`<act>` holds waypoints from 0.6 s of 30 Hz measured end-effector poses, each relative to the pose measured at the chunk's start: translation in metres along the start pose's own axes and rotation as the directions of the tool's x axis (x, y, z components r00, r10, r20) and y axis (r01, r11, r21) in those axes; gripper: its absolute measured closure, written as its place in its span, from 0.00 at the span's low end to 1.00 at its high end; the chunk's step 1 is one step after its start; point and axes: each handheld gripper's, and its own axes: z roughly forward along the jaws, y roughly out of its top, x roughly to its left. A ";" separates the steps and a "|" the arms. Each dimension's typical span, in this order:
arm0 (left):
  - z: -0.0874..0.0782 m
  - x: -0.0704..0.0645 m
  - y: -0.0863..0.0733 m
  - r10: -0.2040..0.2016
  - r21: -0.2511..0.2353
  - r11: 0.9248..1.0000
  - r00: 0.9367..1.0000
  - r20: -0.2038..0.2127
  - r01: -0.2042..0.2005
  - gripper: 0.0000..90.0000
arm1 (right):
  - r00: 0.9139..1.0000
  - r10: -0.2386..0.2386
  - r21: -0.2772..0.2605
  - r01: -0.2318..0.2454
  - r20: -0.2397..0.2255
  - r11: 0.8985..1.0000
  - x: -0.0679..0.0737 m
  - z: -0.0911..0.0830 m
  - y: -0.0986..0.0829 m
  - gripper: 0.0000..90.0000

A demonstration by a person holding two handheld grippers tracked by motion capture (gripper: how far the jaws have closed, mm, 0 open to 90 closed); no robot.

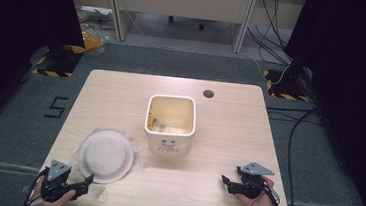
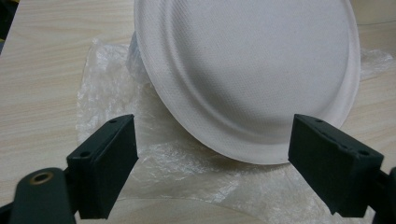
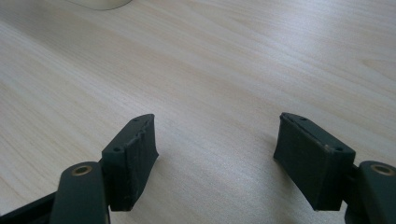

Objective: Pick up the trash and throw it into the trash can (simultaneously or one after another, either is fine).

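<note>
Round white dimpled paper plate (image 2: 252, 70) atop crinkled clear plastic wrap (image 2: 154, 163), near-left table corner. Left gripper (image 2: 212, 163) jaws spread before plate rim. Right gripper (image 3: 215, 158) jaws spread over bare pale woodgrain table (image 3: 210, 60).

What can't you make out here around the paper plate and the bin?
- Bin contents: high view, too small, shadowed by its walls.
- Print on the bin's front: high view, too small.
- What's under the paper plate: left gripper view, the plate covers it; crumpled clear plastic pokes out.
</note>
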 end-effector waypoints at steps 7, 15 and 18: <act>-0.001 0.003 0.003 -0.003 -0.006 1.000 1.000 -0.006 0.003 0.17 | 1.000 0.005 -0.001 -0.005 -0.003 1.000 0.001 0.000 0.000 0.32; 0.000 0.008 0.014 -0.007 -0.021 1.000 1.000 -0.018 0.007 0.17 | 0.995 -0.036 0.006 0.037 -0.089 0.999 0.024 0.008 0.011 0.38; 0.001 0.011 0.020 -0.006 -0.026 1.000 1.000 -0.023 0.005 0.17 | 0.987 -0.081 -0.003 0.081 -0.140 0.997 0.041 0.013 0.022 0.40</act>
